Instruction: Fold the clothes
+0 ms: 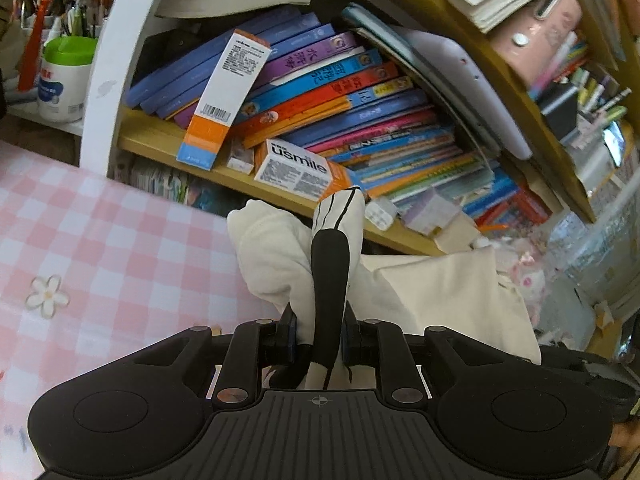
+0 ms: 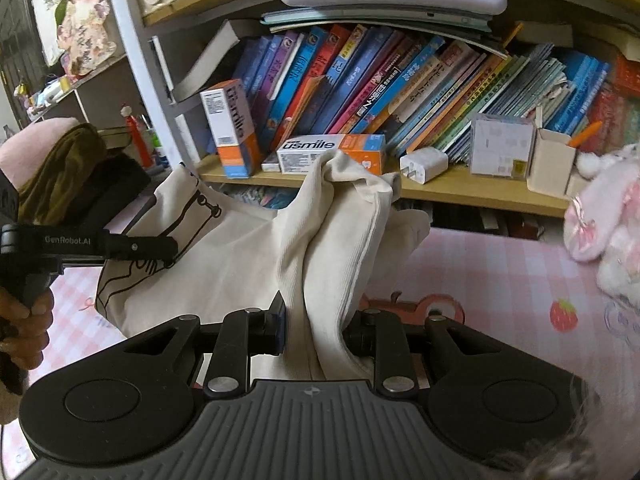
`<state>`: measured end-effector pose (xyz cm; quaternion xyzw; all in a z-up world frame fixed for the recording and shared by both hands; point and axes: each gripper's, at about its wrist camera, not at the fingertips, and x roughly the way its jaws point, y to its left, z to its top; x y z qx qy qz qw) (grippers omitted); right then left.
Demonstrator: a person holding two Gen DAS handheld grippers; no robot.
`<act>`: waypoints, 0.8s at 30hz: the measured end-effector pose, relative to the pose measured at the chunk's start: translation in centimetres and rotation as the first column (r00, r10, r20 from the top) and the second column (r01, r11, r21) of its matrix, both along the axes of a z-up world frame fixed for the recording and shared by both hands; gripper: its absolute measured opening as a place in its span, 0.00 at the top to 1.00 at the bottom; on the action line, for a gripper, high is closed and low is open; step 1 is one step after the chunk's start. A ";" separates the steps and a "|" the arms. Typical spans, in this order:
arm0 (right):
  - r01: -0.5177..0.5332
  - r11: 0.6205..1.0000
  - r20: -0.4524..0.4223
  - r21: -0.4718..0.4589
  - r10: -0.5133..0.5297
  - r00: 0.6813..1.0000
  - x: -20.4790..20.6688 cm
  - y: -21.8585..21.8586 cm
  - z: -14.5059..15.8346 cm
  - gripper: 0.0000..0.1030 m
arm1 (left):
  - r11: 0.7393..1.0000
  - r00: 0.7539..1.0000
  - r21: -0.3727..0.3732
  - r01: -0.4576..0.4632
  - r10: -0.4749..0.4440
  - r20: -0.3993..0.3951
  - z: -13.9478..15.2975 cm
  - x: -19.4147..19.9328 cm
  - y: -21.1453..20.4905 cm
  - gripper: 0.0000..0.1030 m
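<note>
One cream garment (image 2: 240, 248), black-printed, bunched.

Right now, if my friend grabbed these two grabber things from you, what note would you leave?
Left gripper: shut on the cream shirt, at a bunched part with black print.
Right gripper: shut on another bunch of the same shirt, plain ribbed cloth.
Where: the shirt hangs lifted between both grippers over the pink checked tablecloth, in front of the bookshelf.
Done: both grips taken, shirt raised.
Left: no neat fold shows yet; lay it flat, fold it, then let go.
</note>
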<state>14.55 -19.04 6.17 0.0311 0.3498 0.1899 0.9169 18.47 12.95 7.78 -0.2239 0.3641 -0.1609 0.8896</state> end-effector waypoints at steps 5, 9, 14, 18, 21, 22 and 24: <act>-0.010 1.000 0.006 0.001 0.010 1.000 3.5 -1.0 -1.3 0.78 | 1.000 1.000 0.008 -0.003 0.003 -0.003 -1.2 3.0 -0.9 0.83; -0.015 1.000 0.012 0.017 0.015 1.000 6.3 -2.2 -2.8 0.78 | 1.000 1.000 0.007 -0.019 0.019 0.000 -2.0 5.1 -1.5 0.83; -0.030 0.998 0.024 0.056 0.028 0.999 9.0 -3.6 -4.4 0.78 | 0.999 0.999 -0.026 -0.044 0.044 0.008 -3.1 7.0 -1.4 0.83; -0.030 0.995 0.017 0.099 0.029 0.999 10.3 -4.4 -5.6 0.78 | 0.999 0.999 -0.012 -0.038 0.038 0.024 -3.7 7.7 -1.5 0.83; -0.026 0.993 -0.005 0.114 0.027 1.000 10.8 -4.6 -6.4 0.78 | 0.999 0.999 -0.004 -0.049 0.049 0.013 -4.6 8.0 -1.3 0.82; -0.023 0.992 -0.013 0.121 0.025 1.000 11.0 -4.8 -6.8 0.78 | 0.998 0.998 -0.004 -0.058 0.058 0.004 -5.0 8.0 -1.1 0.81; -0.013 0.991 -0.032 0.135 0.018 0.999 11.3 -5.1 -7.5 0.77 | 0.997 0.997 -0.007 -0.075 0.075 -0.018 -5.8 8.1 -0.7 0.77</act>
